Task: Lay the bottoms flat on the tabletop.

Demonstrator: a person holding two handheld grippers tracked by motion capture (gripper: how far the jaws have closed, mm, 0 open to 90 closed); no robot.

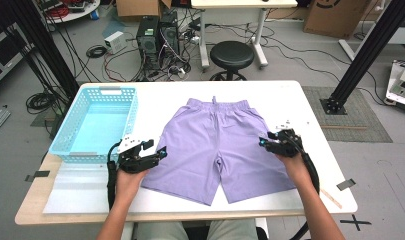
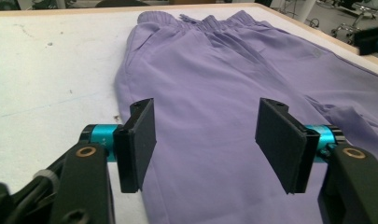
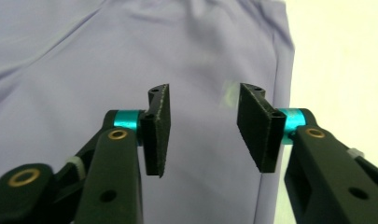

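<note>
While the blue basket (image 1: pixel 95 120) is sitting beyond it, the left gripper (image 1: pixel 157 151) is hovering with jaws wide apart and empty at the purple shorts' (image 1: pixel 217 145) left edge; the right gripper (image 1: pixel 264 142), half open, is holding nothing above their right edge.

White table (image 1: pixel 285 95): purple shorts (image 1: pixel 217 145), blue basket (image 1: pixel 95 122).

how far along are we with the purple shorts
Done: the purple shorts lie spread flat on the white table. In hand: nothing yet; the left claw and right claw hover open over the shorts' side edges. Left: no fold is made, and the blue basket holds nothing.
</note>
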